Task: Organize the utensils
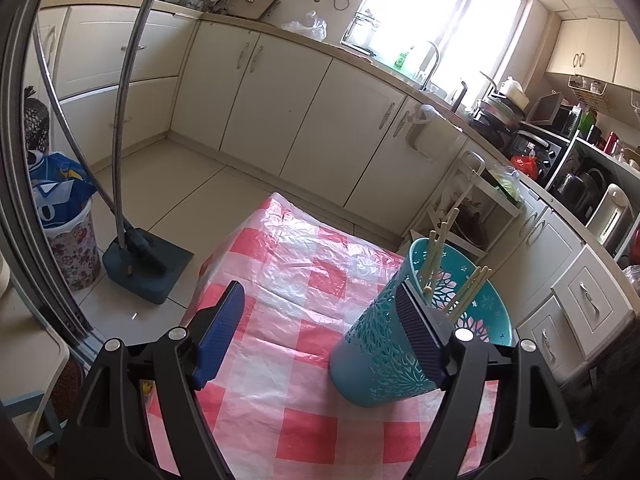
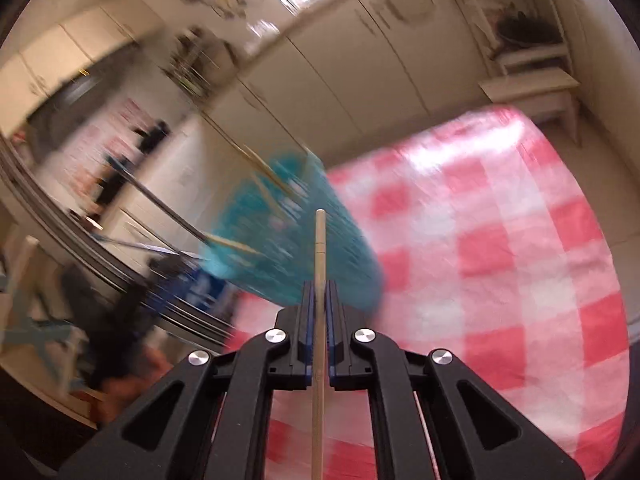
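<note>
Held chopstick: a pale wooden chopstick (image 2: pixel 319 288) lay lengthwise between the fingers of the right gripper (image 2: pixel 319 300), its tip pointing forward past the pads toward the holder, its other end running back under the gripper body.
Right jaws: clenched on that chopstick.
Holder: a teal perforated plastic utensil holder (image 1: pixel 380 344) stood on the pink-and-white checked plastic tablecloth (image 1: pixel 288 280), near its right edge, leaning toward the table's far right corner; in the right wrist view it was motion-blurred.
Contents: several more pale chopsticks (image 1: pixel 434 256) stuck out of its mouth, slanting up and to the right.
Left gripper (image 1: pixel 320 328): jaws released and spread wide, the right pad in front of the holder's wall; contact could not be told.
Open room: bare cloth stretched left of and beyond the holder.
Surroundings: a dark blue dustpan (image 1: pixel 146 266) stood on the floor beyond the table's left corner, with cream cabinets (image 1: pixel 280 92) behind.
</note>
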The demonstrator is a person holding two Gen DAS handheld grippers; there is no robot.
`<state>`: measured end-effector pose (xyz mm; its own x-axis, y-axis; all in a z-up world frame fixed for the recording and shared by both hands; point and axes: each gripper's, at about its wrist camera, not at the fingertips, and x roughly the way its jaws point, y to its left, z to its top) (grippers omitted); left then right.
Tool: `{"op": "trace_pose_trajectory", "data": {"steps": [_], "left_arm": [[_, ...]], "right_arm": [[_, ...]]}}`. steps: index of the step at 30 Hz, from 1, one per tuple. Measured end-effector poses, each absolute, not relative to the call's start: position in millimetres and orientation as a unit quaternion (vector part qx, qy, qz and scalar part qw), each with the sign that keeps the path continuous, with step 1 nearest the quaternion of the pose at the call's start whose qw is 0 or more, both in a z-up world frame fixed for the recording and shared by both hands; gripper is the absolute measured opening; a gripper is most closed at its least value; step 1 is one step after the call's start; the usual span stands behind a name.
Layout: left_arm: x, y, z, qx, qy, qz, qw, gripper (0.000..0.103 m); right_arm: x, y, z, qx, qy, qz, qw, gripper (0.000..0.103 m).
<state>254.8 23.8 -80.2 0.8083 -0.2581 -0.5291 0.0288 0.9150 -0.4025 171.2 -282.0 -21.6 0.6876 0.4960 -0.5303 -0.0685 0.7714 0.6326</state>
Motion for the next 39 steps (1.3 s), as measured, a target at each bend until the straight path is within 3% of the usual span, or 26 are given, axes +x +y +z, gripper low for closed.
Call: {"op": "trace_pose_trajectory", "data": {"steps": [6, 10, 13, 20, 22, 24, 28, 30, 37, 39], "left_arm": [[253.7, 20.6, -80.8, -0.184, 0.301, -0.079, 0.932, 0.074], [252.8, 16.8, -80.3, -0.178, 0.300, -0.080, 0.934, 0.074], [252.1, 14.2, -79.1, -0.173, 0.299, -0.082, 0.935, 0.074], [246.9, 8.3, -73.8, -0.149, 0.287, -0.076, 0.943, 0.080], [244.6, 5.0, -73.2, -0.140, 0.285, -0.075, 0.945, 0.081], [241.3, 1.1, -71.4, -0.129, 0.281, -0.072, 0.948, 0.084], [227.9, -12.8, -65.0, -0.089, 0.267, -0.071, 0.957, 0.091], [219.1, -19.6, -63.2, -0.068, 0.266, -0.068, 0.959, 0.095], [164.2, -31.5, -60.2, -0.028, 0.294, -0.053, 0.954, 0.095], [146.1, -32.2, -56.8, -0.018, 0.301, -0.045, 0.952, 0.095]], "right_arm": [[207.5, -254.4, 69.4, 0.281, 0.194, 0.165, 0.925, 0.006], [245.1, -231.4, 72.0, 0.227, 0.119, 0.089, 0.962, 0.006], [264.2, -217.6, 52.1, 0.188, 0.108, 0.041, 0.975, 0.006], [242.5, -200.8, 1.0, 0.147, 0.184, 0.062, 0.970, 0.009], [227.3, -198.1, -3.1, 0.133, 0.196, 0.077, 0.969, 0.014], [205.8, -197.1, -6.0, 0.115, 0.209, 0.086, 0.967, 0.036], [162.7, -199.9, -14.2, 0.105, 0.235, 0.082, 0.963, 0.051], [140.9, -208.1, -25.5, 0.105, 0.263, 0.063, 0.957, 0.064], [97.4, -223.0, -40.2, 0.139, 0.339, 0.021, 0.930, 0.075], [87.5, -221.7, -32.8, 0.136, 0.336, 0.023, 0.932, 0.086]]}}
